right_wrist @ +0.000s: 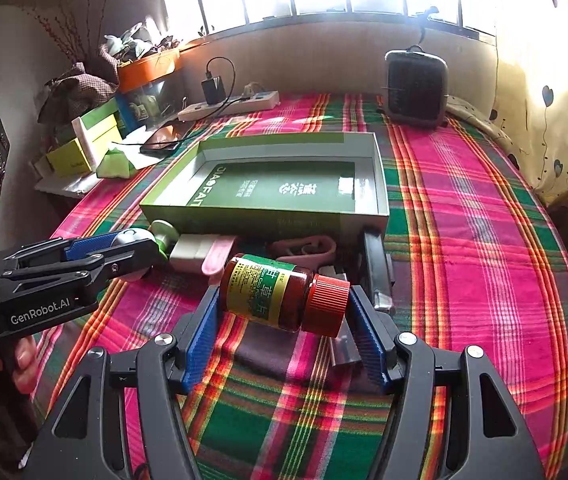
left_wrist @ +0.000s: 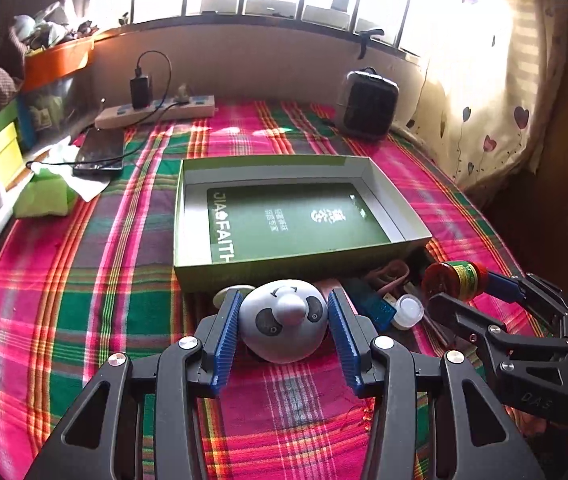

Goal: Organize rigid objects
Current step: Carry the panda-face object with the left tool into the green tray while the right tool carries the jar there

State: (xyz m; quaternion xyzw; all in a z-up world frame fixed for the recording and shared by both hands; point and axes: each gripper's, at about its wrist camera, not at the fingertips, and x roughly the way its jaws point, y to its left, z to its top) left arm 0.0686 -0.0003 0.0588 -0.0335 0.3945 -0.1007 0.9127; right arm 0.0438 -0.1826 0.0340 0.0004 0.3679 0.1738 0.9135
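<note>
My left gripper [left_wrist: 284, 312] is shut on a grey panda-faced toy [left_wrist: 284, 320], just in front of the open green box [left_wrist: 388, 196]. It also shows in the right wrist view [right_wrist: 124, 242]. My right gripper [right_wrist: 284, 300] is shut on a brown medicine bottle [right_wrist: 268, 292] with a red cap and yellow-green label, held sideways above the plaid cloth. The bottle also shows in the left wrist view [left_wrist: 456, 278]. The green box [right_wrist: 380, 184] lies beyond the bottle and holds only a green printed liner.
Small items lie along the box's near wall: a pink strap [right_wrist: 304, 248], a white block [right_wrist: 194, 254], a blue stick [left_wrist: 372, 300], a white cap [left_wrist: 408, 310], a black clip [right_wrist: 378, 268]. A heater [right_wrist: 416, 84], power strip [right_wrist: 232, 106] and phone [left_wrist: 100, 152] stand behind.
</note>
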